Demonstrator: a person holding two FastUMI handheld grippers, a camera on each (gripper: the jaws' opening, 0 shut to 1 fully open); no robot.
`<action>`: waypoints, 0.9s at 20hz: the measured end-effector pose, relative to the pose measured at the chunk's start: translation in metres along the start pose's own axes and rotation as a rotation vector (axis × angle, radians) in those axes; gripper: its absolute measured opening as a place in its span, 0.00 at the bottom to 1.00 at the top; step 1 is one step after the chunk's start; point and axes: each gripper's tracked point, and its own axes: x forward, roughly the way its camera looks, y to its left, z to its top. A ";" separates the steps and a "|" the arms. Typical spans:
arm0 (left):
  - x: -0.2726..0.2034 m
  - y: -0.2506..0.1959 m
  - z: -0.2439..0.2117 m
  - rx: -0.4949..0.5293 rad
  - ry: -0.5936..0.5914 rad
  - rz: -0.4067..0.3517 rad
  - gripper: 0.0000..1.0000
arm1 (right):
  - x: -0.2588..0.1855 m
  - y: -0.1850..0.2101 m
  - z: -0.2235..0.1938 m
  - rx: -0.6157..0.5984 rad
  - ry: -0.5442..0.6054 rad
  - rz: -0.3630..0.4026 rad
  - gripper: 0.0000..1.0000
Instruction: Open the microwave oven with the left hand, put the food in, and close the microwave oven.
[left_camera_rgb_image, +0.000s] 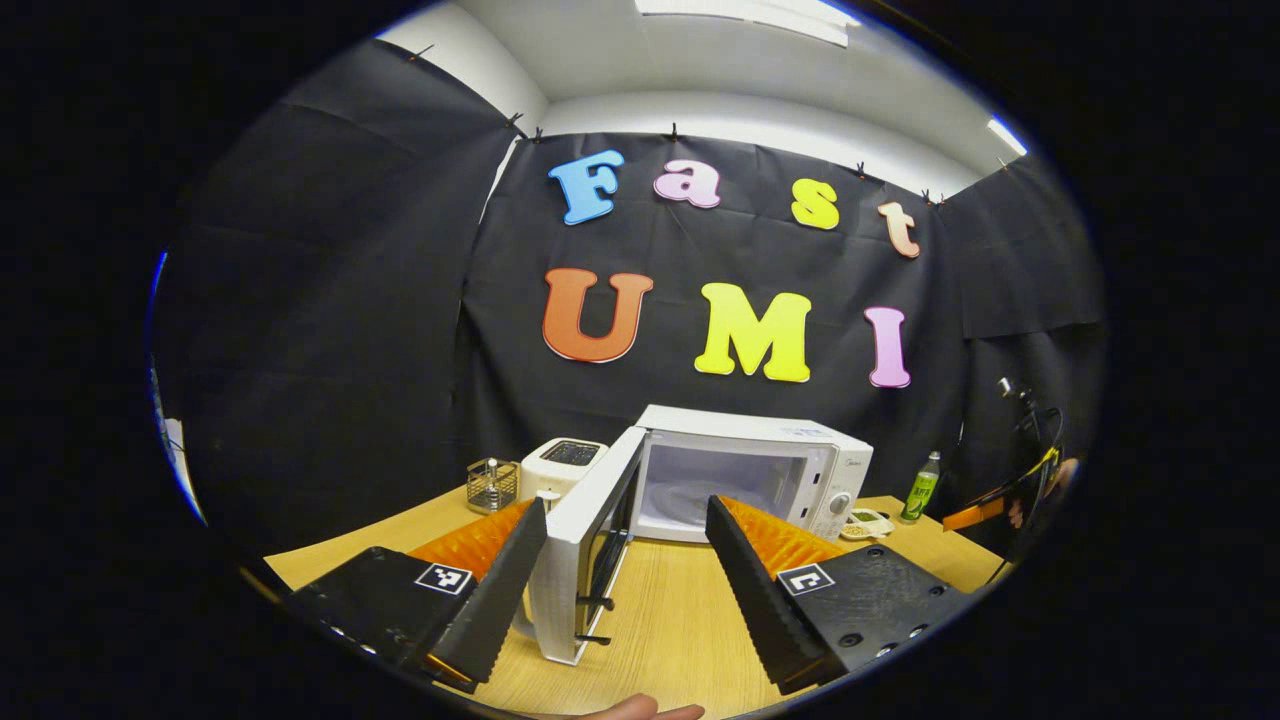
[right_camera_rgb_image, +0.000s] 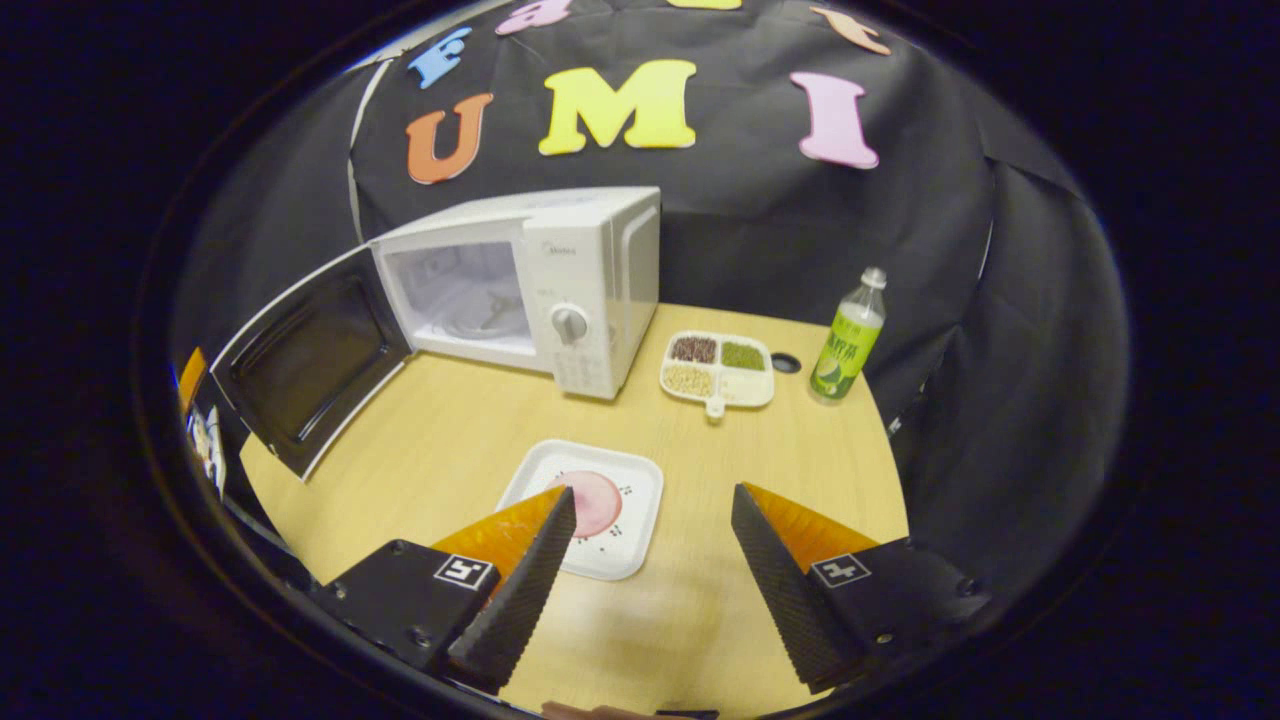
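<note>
The microwave (right_camera_rgb_image: 520, 290) stood with its door (right_camera_rgb_image: 310, 365) swung wide at left of frame, so I judged loading was next. Both my left claw (left_camera_rgb_image: 625, 570) and right claw (right_camera_rgb_image: 650, 570) were apart and empty. The food (right_camera_rgb_image: 590, 502) lay on its plate (right_camera_rgb_image: 625, 478) at lower centre, bare surface (right_camera_rgb_image: 470, 420) between it and the cavity.
</note>
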 end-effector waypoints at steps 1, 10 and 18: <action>0.007 -0.005 0.002 0.005 -0.003 -0.001 0.95 | 0.013 -0.001 -0.005 0.012 0.049 0.022 1.00; 0.034 -0.037 -0.006 0.073 0.010 -0.017 0.95 | 0.094 0.015 -0.055 0.200 0.439 0.248 0.48; 0.032 -0.036 -0.004 0.080 0.013 -0.002 0.95 | 0.111 0.020 -0.068 0.466 0.624 0.522 0.00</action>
